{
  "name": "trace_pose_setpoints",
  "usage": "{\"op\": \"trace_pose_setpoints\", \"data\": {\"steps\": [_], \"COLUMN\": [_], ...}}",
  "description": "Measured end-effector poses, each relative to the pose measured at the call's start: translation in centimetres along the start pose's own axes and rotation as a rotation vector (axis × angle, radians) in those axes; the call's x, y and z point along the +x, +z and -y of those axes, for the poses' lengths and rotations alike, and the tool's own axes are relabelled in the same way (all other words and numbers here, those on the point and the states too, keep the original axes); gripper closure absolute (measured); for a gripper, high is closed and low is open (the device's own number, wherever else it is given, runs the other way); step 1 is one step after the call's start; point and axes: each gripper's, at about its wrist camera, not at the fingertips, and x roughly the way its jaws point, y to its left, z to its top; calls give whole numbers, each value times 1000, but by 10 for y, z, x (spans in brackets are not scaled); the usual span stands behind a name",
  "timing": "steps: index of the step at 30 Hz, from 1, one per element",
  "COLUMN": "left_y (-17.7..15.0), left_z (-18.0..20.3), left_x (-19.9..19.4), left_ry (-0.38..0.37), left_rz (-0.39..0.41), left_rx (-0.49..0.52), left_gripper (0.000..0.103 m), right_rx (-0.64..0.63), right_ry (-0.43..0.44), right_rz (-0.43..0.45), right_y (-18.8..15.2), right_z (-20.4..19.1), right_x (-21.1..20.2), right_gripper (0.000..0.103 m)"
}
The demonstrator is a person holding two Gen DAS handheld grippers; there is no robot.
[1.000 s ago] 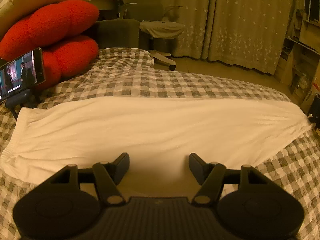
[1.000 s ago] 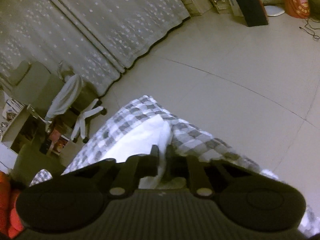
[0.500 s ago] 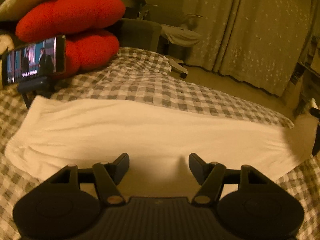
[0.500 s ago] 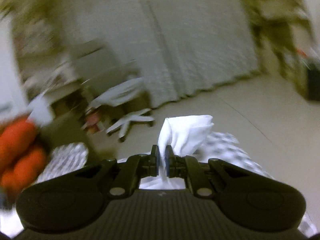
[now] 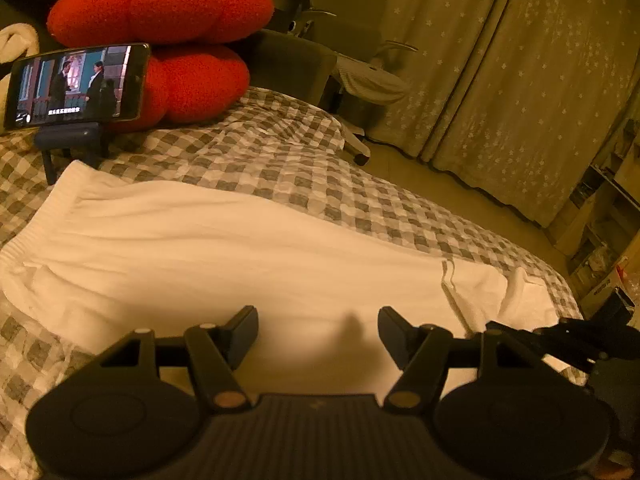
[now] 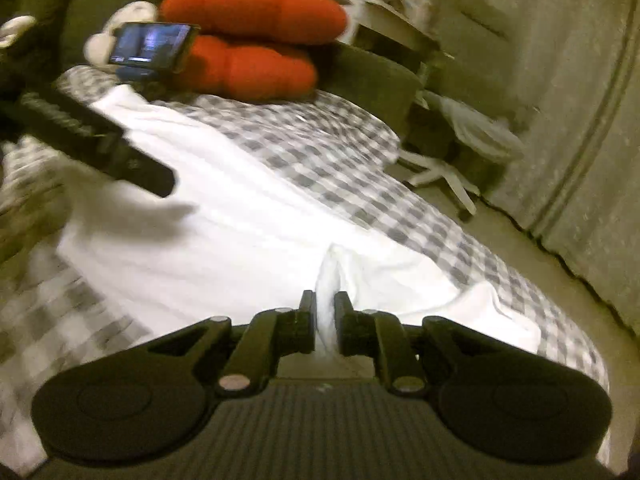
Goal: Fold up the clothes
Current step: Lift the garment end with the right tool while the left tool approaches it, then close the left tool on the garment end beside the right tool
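A long white garment (image 5: 208,252) lies flat across the grey-checked bed cover (image 5: 280,152), with its ribbed waistband at the left. My left gripper (image 5: 318,316) hovers open just above the garment's middle, with nothing between its fingers. My right gripper (image 6: 325,312) has a bunched strip of the garment's far end (image 6: 328,280) between its pads, and its jaws are opening. That end is folded back over the garment (image 5: 500,292). In the left wrist view the right gripper (image 5: 496,326) comes in from the right edge. One left finger (image 6: 136,168) shows blurred in the right wrist view.
A phone on a stand (image 5: 76,84) plays video at the bed's head, in front of red cushions (image 5: 160,4). Beyond the bed are an office chair (image 5: 360,80), star-patterned curtains (image 5: 520,80) and shelves (image 5: 608,220) at the right.
My right gripper has swung from the bed's foot toward the middle and rolled upright, carrying the garment's end back over itself. The left gripper shifted slightly and rolled, staying open.
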Motion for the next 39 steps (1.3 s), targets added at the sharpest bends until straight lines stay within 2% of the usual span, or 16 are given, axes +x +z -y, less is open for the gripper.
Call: {"op": "trace_pose_setpoints", "data": {"steps": [2,3,4,5,12,14,17,22,25,26,28,32,33,34,39], "left_y": [0,0,0,0,0,-1,-2,-2,-2,-2,-1,3,4,6,15], "left_z": [0,0,1,1,4,6,8,14,16,16,14,11,11,11,19], "left_x": [0,0,0,-1,-1,-3,-3,-2,-1,-1,-1,4,6,9,32], "left_ry": [-2,-3,-5,-8,-36,-43,-58,-91,-91,-98,-113,-168,-189,-209,-332], "left_rz": [-1,-1,-1,-1,-1,1,4,5,3,2,-1,-22,-27,-32,-95], "left_rx": [0,0,0,-1,-3,6,15,26,35,28,8,-68,-95,-122,-254], "left_gripper": [35,35,35,35,35,35,35,35,35,35,35,35,35,35,35], "right_rx": [-4,-6,-8,-7,-35,-9,-5,-102,-104,-104,-107,-97,-93,-95,-151], "right_ry": [35,25,10,-2,26,32,56,53,56,50,37,36,38,39,6], "right_rz": [14,18,19,21,7,6,4,1,0,-1,-2,-8,-7,-1,79], "right_y": [-1,-2,-4,-5,-4,-1,4,2,-1,-1,-1,0,0,1,6], "right_z": [5,6,6,8,-5,-5,-8,-22,-21,-21,-21,-20,-20,-20,-26], "right_x": [-7,-9,-10,-11,2,5,4,-4,-5,-5,-5,-4,-4,-5,-18], "right_gripper": [84,69,62,59,59,59,98,98,93,87,86,87,96,98,99]}}
